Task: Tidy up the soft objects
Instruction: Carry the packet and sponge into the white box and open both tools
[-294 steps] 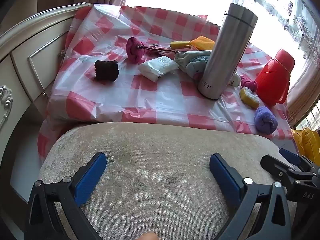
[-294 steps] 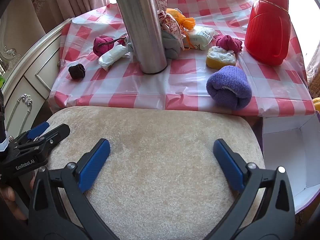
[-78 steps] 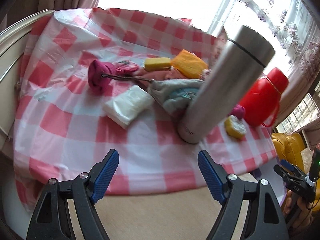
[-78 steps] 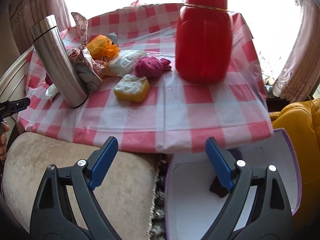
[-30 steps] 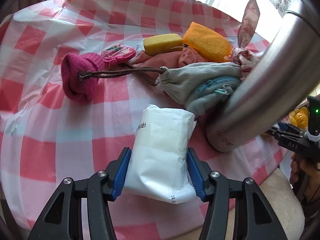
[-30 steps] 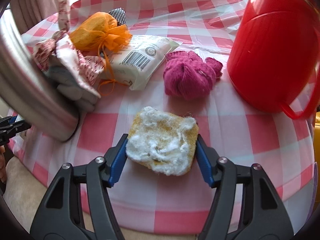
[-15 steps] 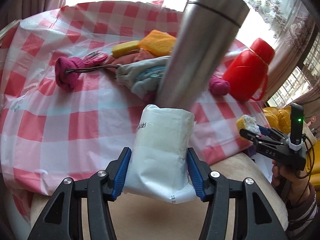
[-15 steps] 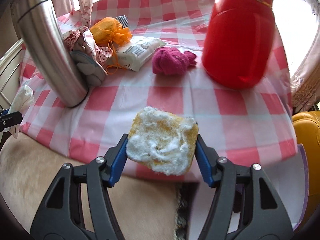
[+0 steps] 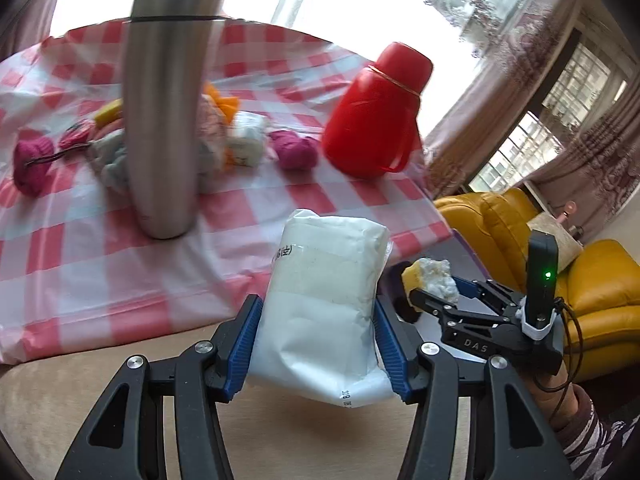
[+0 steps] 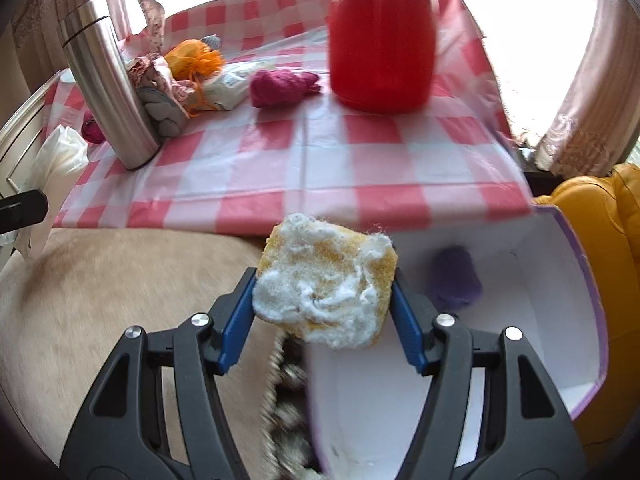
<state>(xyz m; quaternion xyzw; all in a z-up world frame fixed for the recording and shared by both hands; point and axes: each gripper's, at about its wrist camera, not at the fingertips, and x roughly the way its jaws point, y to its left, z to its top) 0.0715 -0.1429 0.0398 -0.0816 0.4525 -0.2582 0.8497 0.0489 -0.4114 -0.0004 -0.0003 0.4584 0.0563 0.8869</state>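
Above the beige cushioned seat, just off the edge of the tabletop with its red-and-white checked cover, the left gripper clamped a soft white plastic packet between its blue fingers, the packet bulging above them. To its right, the right gripper pinched a yellow sponge topped with white fluff between its own fingers, held over the near edge of a white box with a purple rim. A purple knitted roll already lay inside that box. On the tabletop stood a steel flask and a red jug, with a pink knit bundle and other soft things lying between them.

The step in hand looked like carrying both items to the box. To do it well, the sponge should probably travel further over the opening and sink low before release, beside the purple roll. The packet would best wait its turn, then follow, so the two grippers did not collide over the box.
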